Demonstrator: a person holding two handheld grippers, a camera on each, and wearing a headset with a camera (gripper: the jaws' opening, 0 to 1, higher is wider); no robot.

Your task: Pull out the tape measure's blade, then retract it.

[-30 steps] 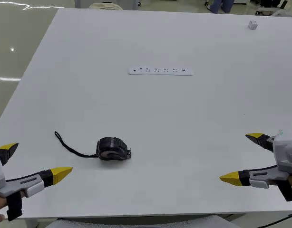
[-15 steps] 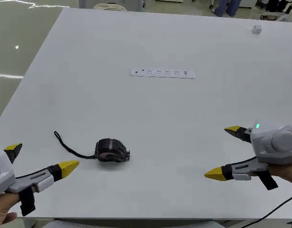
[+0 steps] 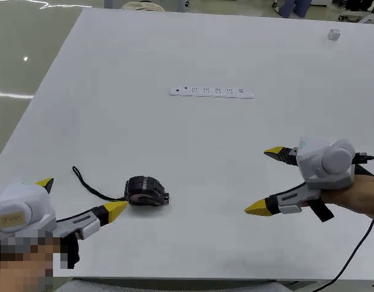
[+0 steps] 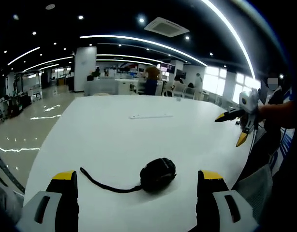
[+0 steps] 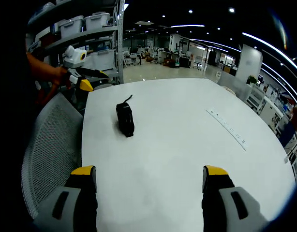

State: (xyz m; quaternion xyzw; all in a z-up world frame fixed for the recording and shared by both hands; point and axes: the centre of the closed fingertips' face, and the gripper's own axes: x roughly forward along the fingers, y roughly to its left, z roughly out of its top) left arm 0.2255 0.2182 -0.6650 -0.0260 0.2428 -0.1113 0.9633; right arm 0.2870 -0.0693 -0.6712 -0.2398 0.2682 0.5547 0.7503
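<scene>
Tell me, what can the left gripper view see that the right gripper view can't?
Left gripper view: the right gripper and a ceiling vent. Right gripper view: the left gripper, storage shelves and a mesh chair. Both: the tape measure, the power strip and the white table.

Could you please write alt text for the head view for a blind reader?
A black tape measure lies on a white table, blade retracted, strap trailing left. The left gripper and right gripper are open on either side, not touching it; a power strip lies farther back.
</scene>
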